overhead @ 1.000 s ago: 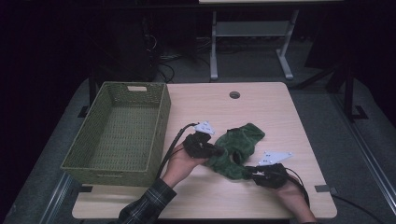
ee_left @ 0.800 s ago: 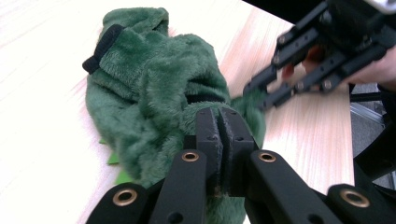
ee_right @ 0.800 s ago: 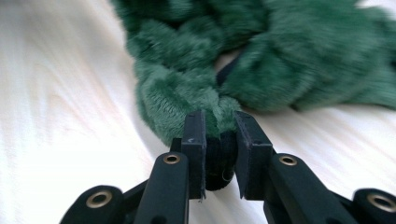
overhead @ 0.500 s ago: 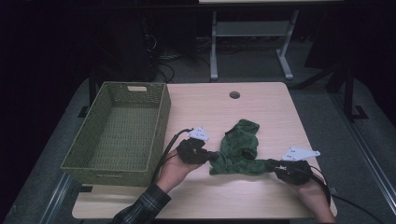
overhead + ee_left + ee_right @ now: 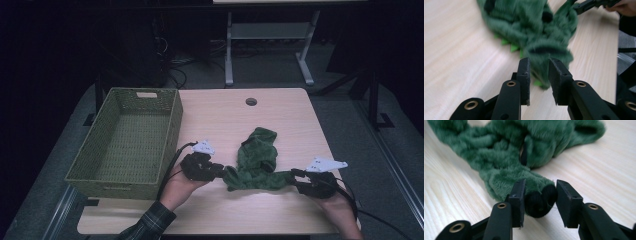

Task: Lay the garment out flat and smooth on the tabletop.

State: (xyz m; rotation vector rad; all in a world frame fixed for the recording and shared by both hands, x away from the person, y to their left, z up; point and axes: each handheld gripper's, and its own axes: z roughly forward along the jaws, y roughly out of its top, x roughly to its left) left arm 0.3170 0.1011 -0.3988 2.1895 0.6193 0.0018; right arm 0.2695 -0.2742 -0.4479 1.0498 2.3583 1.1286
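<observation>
Green plush garment (image 5: 256, 162) stretched flatter.

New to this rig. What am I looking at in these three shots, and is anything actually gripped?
No robot arm here: a person holds a handheld two-jaw gripper in each hand. The high view looks down on a wooden table; the left gripper and right gripper sit at opposite ends of a green plush garment. An empty woven basket stands to the left. The other two pictures come from cameras riding on the grippers, looking along their black jaws. Both pairs of jaws have just been opening. In the left gripper view the fabric's end lies between the jaws with gaps beside it; in the right gripper view a dark cuff sits between them, the right pad clear. So nothing is clamped.
</observation>
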